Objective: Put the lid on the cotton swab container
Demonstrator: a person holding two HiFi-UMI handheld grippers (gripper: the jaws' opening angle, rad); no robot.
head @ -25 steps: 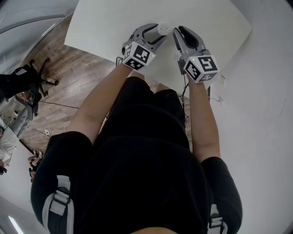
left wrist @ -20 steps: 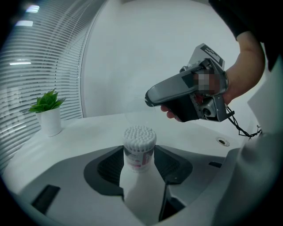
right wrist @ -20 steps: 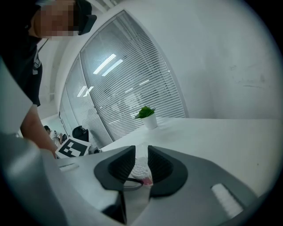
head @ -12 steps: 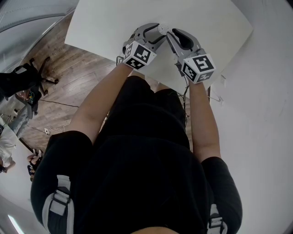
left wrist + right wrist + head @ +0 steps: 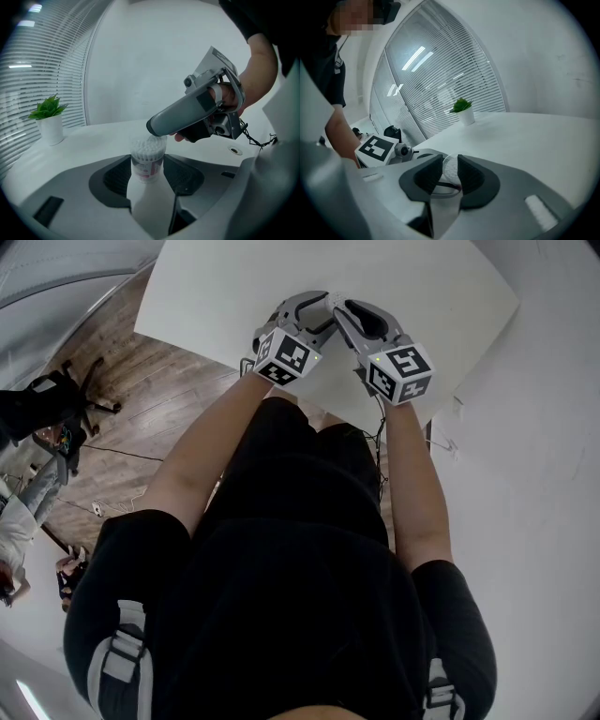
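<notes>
My left gripper (image 5: 147, 160) is shut on the clear cotton swab container (image 5: 147, 164), which stands upright between its pads with white swab tips showing at the top. My right gripper (image 5: 155, 127) reaches in from the right, its tips over the container's top. In the right gripper view a clear round lid (image 5: 449, 169) lies between the pads of my right gripper (image 5: 450, 171), over the swabs. Those jaws are opening, and the pads stand close beside the lid. In the head view both grippers (image 5: 319, 304) (image 5: 343, 309) meet above the white table (image 5: 225, 287) and hide the container.
A small potted plant (image 5: 49, 123) (image 5: 463, 111) stands far back on the table by the blinds. A cable hole (image 5: 235, 150) sits in the tabletop to the right. An office chair (image 5: 58, 397) is on the wooden floor at the left.
My right gripper has moved left and come over the container in the left gripper. The container's top, visible a second ago in the head view, is now covered by the two grippers.
</notes>
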